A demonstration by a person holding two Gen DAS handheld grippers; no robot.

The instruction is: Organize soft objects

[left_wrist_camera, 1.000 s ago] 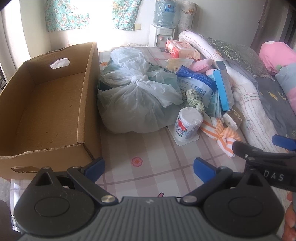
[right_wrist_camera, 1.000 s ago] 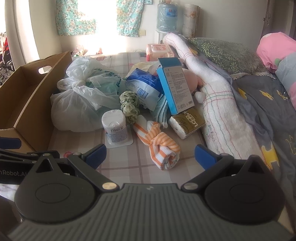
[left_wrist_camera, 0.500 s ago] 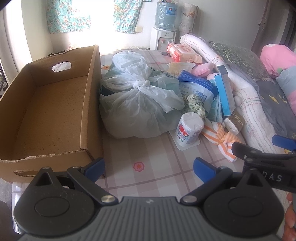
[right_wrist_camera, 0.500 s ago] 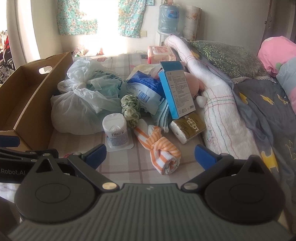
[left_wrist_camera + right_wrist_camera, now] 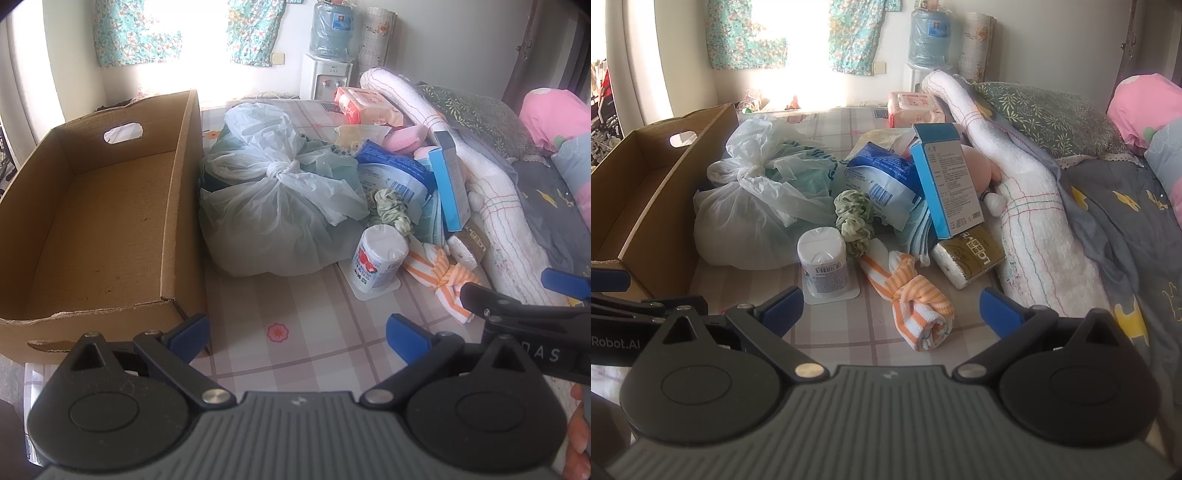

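Both tongs stand released with nothing held: left gripper [image 5: 297,334] by the cardboard box [image 5: 92,221], right gripper [image 5: 892,308] just short of the orange-striped cloth [image 5: 908,295]. Left to right behind lie 1 knotted plastic bag [image 5: 757,218], 1 green scrunchie [image 5: 854,218] and 1 blue carton [image 5: 945,181].

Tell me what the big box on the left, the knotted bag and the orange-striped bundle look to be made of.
Box: corrugated cardboard, matte brown; fluted edges and a torn front rim show.
Knotted bag: thin plastic film, translucent white, crinkled and glossy.
Orange-striped bundle: soft fabric, probably knit or terry; its exact weave cannot be made out.
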